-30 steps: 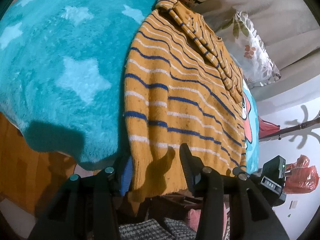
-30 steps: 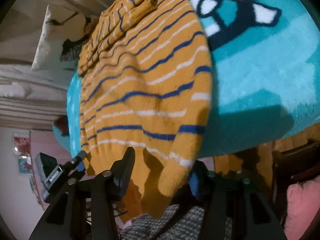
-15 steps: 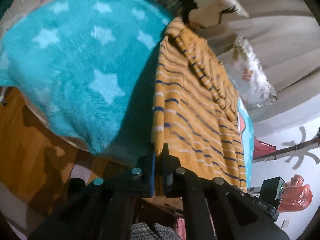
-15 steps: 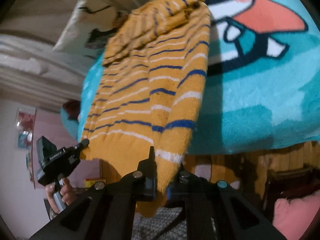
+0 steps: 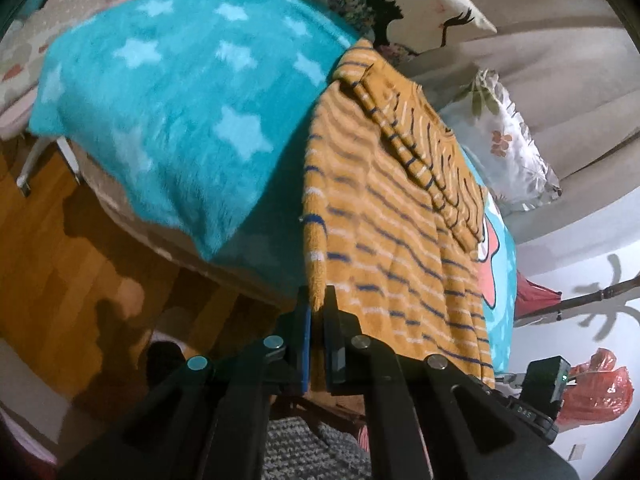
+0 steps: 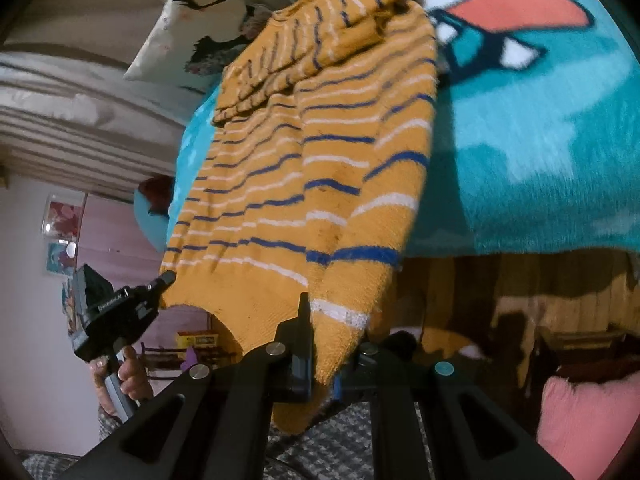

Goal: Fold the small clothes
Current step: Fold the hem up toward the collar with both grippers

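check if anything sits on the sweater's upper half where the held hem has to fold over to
Nothing visible does. Both the left gripper and right gripper are shut on the hem of the sweater. Its upper part on the blanket carries only its own folded-in sleeves.

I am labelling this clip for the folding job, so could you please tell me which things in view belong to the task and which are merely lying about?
Part of the job:
- striped sweater, its hem pinched at both corners
- left gripper, shut on the hem
- right gripper, shut on the hem
- teal blanket, the folding surface

Just lying about:
- floral pillow
- pink cushion
- red bag
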`<state>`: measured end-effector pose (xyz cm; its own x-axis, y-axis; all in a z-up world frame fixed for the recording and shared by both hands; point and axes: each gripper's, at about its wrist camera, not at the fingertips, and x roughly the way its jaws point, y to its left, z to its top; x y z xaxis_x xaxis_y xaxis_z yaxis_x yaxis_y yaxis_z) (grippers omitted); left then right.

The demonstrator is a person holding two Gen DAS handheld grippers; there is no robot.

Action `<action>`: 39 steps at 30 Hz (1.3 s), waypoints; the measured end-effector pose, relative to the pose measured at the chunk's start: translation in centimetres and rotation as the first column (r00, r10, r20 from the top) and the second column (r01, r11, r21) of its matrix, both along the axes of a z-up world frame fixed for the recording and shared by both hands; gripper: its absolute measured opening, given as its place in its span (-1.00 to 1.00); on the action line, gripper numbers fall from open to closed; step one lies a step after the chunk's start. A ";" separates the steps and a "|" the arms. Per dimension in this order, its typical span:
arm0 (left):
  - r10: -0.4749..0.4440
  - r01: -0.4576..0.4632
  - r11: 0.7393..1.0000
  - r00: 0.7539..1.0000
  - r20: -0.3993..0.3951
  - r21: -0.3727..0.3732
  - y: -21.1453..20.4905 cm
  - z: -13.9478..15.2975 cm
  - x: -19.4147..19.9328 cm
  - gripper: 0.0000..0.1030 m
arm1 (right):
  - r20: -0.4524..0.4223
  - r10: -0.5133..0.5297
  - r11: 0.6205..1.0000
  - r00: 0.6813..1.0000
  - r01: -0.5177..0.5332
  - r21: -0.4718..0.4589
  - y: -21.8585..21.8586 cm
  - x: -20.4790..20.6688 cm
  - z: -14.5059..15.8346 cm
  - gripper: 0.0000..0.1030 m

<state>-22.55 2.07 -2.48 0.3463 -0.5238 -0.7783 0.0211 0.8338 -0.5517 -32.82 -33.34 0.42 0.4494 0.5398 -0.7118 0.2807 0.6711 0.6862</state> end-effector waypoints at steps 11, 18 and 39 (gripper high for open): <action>-0.041 0.039 0.999 0.994 0.101 0.021 -5.1 5.3 9.2 -0.92 | 0.113 -0.012 1.000 0.994 0.013 -0.009 -3.0 7.7 4.5 -0.85; -0.069 0.070 0.998 0.989 0.131 0.001 -9.7 6.7 21.1 -0.92 | 0.163 -0.106 0.994 0.981 0.111 -0.023 -8.1 17.1 7.0 -0.85; -0.190 0.190 0.981 0.982 -0.021 0.035 -17.3 0.2 39.3 -0.77 | -0.108 -0.429 0.879 0.897 0.442 0.178 -19.6 31.5 -5.0 -0.29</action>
